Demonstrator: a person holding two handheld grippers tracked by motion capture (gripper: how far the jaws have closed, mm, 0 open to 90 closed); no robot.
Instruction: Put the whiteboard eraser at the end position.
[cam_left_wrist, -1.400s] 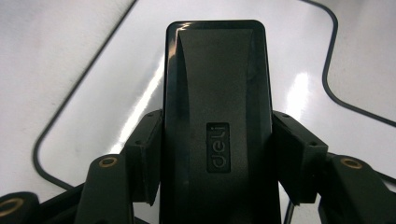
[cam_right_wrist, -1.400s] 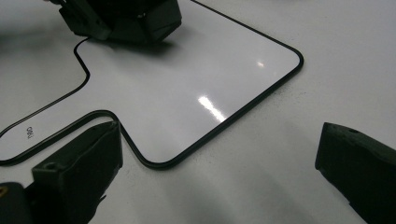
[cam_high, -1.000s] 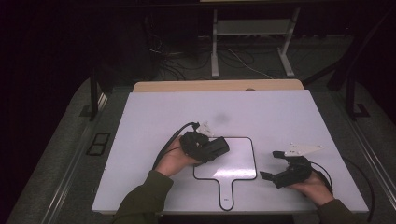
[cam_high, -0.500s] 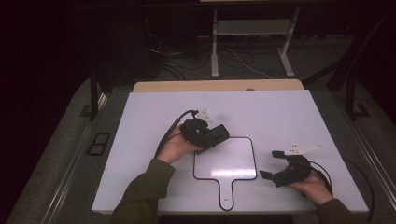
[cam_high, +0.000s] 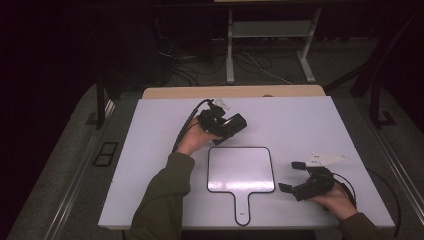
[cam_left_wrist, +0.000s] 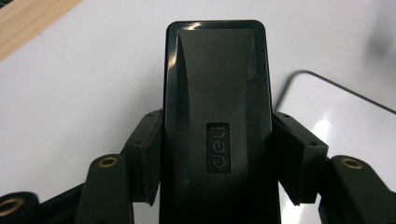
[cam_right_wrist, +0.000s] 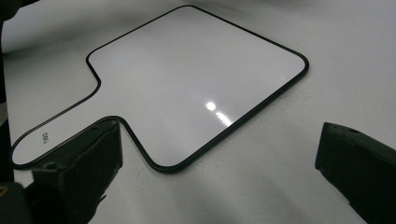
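Two grippers were seen around the handled whiteboard: the left gripper, just beyond its far edge, was clamped on a black eraser, held off the white table. The right gripper, jaws wide and empty, was kept just beside the whiteboard's right edge, bare tabletop lying open around it.

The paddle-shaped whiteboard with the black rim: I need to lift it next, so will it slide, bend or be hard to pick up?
The flat paddle-shaped whiteboard with the black rim looks thin and lies flush on the white table, so catching an edge is probably awkward. Its glossy, glare-spotted face suggests it may slide when pushed. It looks rigid, likely light.
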